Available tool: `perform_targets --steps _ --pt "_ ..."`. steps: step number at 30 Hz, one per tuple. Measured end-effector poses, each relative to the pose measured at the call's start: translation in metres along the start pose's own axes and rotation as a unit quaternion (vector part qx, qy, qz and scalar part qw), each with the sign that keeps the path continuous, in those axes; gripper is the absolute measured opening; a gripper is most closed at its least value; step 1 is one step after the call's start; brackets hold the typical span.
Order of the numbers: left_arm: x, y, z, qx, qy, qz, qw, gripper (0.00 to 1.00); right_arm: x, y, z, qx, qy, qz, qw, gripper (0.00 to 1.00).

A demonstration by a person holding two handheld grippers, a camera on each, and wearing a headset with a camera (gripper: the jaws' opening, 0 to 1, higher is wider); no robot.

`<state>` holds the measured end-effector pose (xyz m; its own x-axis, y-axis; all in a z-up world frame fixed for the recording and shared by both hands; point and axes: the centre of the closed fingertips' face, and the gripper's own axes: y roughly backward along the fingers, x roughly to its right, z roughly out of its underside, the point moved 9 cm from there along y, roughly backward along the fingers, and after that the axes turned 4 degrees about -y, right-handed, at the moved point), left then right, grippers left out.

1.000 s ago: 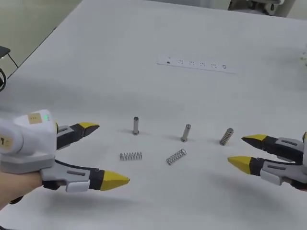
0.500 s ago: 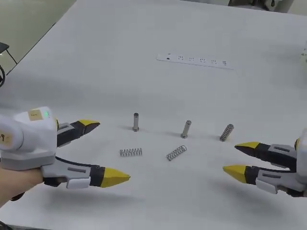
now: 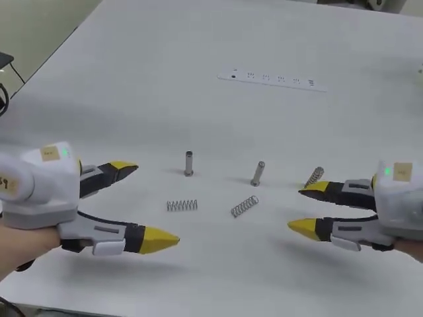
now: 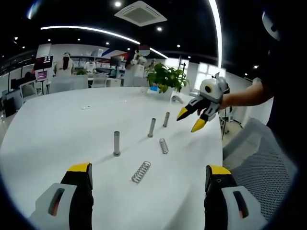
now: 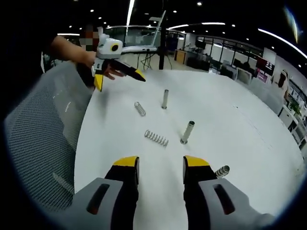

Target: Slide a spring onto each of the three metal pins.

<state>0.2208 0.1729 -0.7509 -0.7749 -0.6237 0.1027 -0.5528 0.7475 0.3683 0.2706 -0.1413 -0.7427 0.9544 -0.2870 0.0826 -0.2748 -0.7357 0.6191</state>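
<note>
Currently the left gripper (image 3: 152, 203) is spread wide and the right gripper (image 3: 299, 209) is parted less; both are empty. At 3 o'clock of the left lie two loose springs (image 3: 182, 205): likely light, compressible and roll-prone, so pinch gently mid-coil. Two bare pins (image 3: 189, 163) stand at their 12 o'clock; the third pin (image 3: 314, 177) carries the third spring.

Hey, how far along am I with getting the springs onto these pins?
Done: the right pin already carries a spring. In hand: nothing; the left gripper and right gripper are both open and empty. Left: the left pin and middle pin are bare, and the left loose spring and right loose spring lie flat near them, so two of three remain.
</note>
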Motion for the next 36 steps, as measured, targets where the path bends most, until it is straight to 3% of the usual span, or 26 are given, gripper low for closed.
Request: perform_targets --steps 4,10,14,18,24,27,28,31,36 --pt "0.000 0.000 0.000 -0.001 0.000 0.000 1.0000 0.95 -0.001 -0.009 -0.011 -0.024 0.059 -0.021 0.9978 0.33" --pt "0.001 -0.001 0.003 -0.004 0.000 0.002 1.0000 0.95 0.003 -0.021 -0.027 -0.039 0.110 -0.040 0.9924 0.29" --pt "0.002 -0.001 0.004 -0.005 0.000 0.003 1.0000 0.95 0.001 -0.032 -0.036 -0.067 0.167 -0.061 0.9819 0.27" --pt "0.002 -0.001 0.004 -0.009 -0.003 0.004 0.9999 0.95 -0.001 -0.044 -0.043 -0.080 0.182 -0.085 0.9764 0.22" --pt "0.002 -0.002 0.004 -0.008 -0.003 0.005 1.0000 0.95 -0.001 -0.060 -0.045 -0.120 0.232 -0.110 0.9589 0.21" --pt "0.002 -0.002 0.005 -0.008 -0.004 0.004 1.0000 0.95 -0.001 -0.066 -0.043 -0.146 0.260 -0.118 0.9471 0.20" --pt "0.002 -0.002 0.005 -0.008 -0.002 0.004 1.0000 0.95 -0.001 -0.069 -0.041 -0.161 0.276 -0.121 0.9397 0.19" --pt "0.002 -0.001 0.005 -0.008 -0.002 0.004 1.0000 0.94 0.000 -0.076 -0.040 -0.160 0.262 -0.128 0.9433 0.19" --pt "0.002 0.001 0.005 -0.007 -0.002 0.003 1.0000 0.94 0.002 -0.083 -0.041 -0.166 0.256 -0.131 0.9433 0.17"
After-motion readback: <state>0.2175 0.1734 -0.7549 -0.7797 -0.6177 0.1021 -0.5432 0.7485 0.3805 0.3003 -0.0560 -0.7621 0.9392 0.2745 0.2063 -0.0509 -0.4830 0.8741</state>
